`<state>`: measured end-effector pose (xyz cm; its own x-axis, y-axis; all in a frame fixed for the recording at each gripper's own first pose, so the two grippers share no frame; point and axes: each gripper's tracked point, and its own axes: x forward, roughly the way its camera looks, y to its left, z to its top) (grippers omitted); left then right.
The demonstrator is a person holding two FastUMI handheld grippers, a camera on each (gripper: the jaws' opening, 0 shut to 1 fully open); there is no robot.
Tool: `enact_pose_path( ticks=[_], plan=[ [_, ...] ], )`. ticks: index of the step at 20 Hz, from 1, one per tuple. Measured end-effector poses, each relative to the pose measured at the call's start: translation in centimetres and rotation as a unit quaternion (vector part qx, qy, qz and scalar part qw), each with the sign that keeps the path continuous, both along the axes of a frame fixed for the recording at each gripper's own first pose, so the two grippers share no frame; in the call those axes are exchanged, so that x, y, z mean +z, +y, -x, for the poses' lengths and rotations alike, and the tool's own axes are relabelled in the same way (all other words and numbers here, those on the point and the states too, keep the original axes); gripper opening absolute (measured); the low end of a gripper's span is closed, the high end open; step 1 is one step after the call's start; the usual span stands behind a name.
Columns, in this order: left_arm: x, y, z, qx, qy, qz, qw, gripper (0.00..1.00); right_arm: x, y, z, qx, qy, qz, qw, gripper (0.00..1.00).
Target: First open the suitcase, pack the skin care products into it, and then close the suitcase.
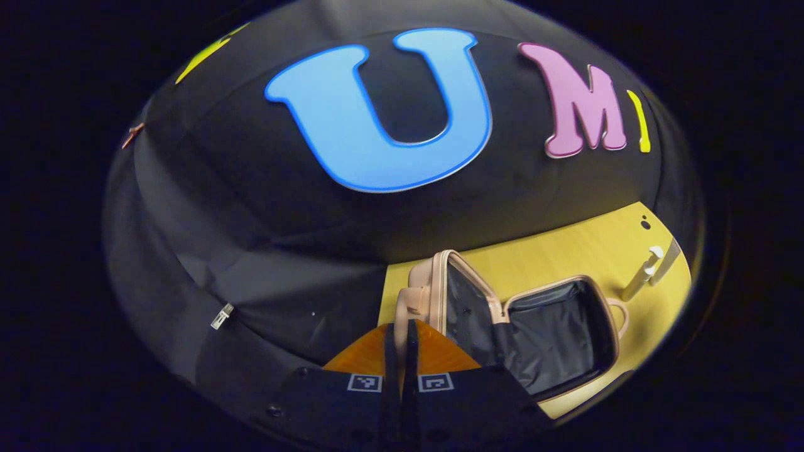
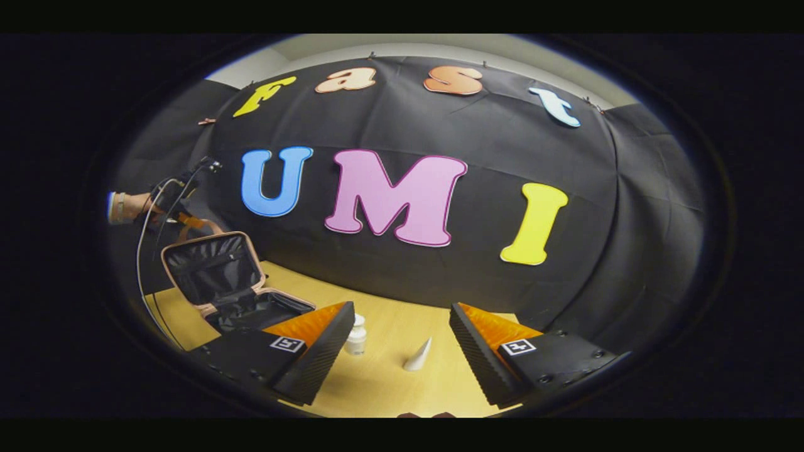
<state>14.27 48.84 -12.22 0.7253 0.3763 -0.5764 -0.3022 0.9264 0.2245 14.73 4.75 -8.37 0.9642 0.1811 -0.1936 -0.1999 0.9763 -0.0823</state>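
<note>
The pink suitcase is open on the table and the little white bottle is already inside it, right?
Not quite. The suitcase is open, but the white bottle stands on the table outside it, beside a white tube, as the right gripper view shows.

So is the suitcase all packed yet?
Not yet. The suitcase is already open, its lid up and its dark lining bare. The left gripper is shut by the lid's edge. The right gripper is open, facing a small white bottle and a white tube on the wooden table. Packing them and closing the case are left.
</note>
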Motion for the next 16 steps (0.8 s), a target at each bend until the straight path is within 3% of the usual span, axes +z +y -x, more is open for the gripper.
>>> enact_pose_path(
  ticks=[3,5,9,13,15,16],
  plan=[
    [-7.9,7.5,0.9,0.039,0.03,0.047,0.998,0.06,-0.6,1.2,0.1,-0.024,0.024,-0.007,0.999,0.97],
    [-13.5,10.0,1.9,0.073,0.066,0.09,0.991,0.06,-1.8,1.9,0.4,-0.042,0.059,-0.036,0.997,0.96],
    [-20.8,11.1,2.6,0.123,0.098,0.166,0.974,0.06,-3.5,1.8,0.7,-0.081,0.109,-0.075,0.988,0.97],
    [-23.8,11.9,3.1,0.148,0.107,0.167,0.969,0.08,-4.8,0.0,1.1,-0.128,0.134,-0.106,0.977,0.97],
    [-23.9,12.8,3.7,0.172,0.115,0.149,0.967,0.14,-5.8,-0.8,1.2,-0.143,0.14,-0.105,0.974,0.97],
    [-23.2,12.4,3.6,0.179,0.101,0.152,0.967,0.41,-6.1,-1.4,1.4,-0.147,0.137,-0.098,0.975,0.97]
  ],
)
